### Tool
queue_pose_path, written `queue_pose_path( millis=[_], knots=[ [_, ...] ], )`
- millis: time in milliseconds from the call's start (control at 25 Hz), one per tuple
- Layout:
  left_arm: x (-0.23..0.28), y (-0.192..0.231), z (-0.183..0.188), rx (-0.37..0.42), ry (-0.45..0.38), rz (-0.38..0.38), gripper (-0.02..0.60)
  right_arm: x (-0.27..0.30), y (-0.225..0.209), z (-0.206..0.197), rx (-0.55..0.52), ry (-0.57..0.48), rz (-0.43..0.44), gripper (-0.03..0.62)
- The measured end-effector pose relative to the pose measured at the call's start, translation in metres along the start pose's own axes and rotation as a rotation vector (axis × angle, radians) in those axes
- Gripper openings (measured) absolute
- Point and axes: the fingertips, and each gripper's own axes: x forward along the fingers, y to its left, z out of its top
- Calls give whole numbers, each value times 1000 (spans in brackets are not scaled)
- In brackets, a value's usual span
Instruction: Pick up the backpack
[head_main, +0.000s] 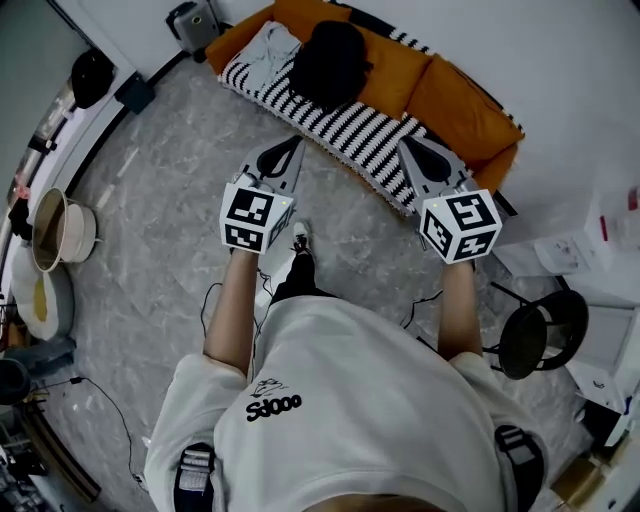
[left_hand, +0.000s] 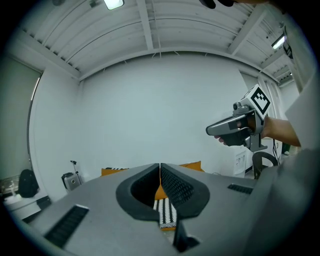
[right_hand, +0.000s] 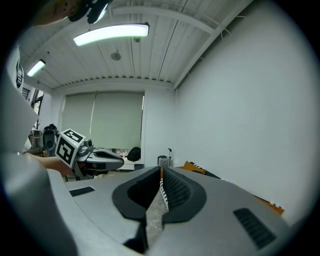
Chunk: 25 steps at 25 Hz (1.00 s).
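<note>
A person stands on a grey marbled floor (head_main: 170, 180), seen from above, facing an orange sofa (head_main: 460, 110) draped with a black-and-white striped blanket (head_main: 350, 135); the black backpack (head_main: 328, 62) sits on the sofa's seat, towards its left half, resting on the blanket and against the back cushions. The left tongs (head_main: 296, 142) and right tongs (head_main: 407, 144) are held out side by side, pointing at the sofa, both short of the backpack; each pair is pressed together with nothing between.

The step in hand looks like the approach. The next move likely calls for reaching further, parting the tongs, and closing on a strap or top handle; none can be made out from here.

The backpack appears closed, its contents hidden. At the left edge stands a pale bucket (head_main: 82, 236); its inside looks dark, contents unclear. Just beside it lies a shallow basin (head_main: 56, 284) with something yellowish inside.
</note>
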Motion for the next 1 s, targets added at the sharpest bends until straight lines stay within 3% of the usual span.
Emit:
queue_pose_path(
  millis=[240, 560, 1000],
  knots=[
    [72, 70, 0, 17, -4, -16, 25, 90, -33, 13, -56, 21, 3, 41],
    [134, 177, 18, 26, -11, -6, 25, 199, -68, 46, -7, 28, -8, 41],
    [192, 262, 5, 12, 3, -55, 25, 297, -93, 61, 9, 47, -48, 41]
  ],
)
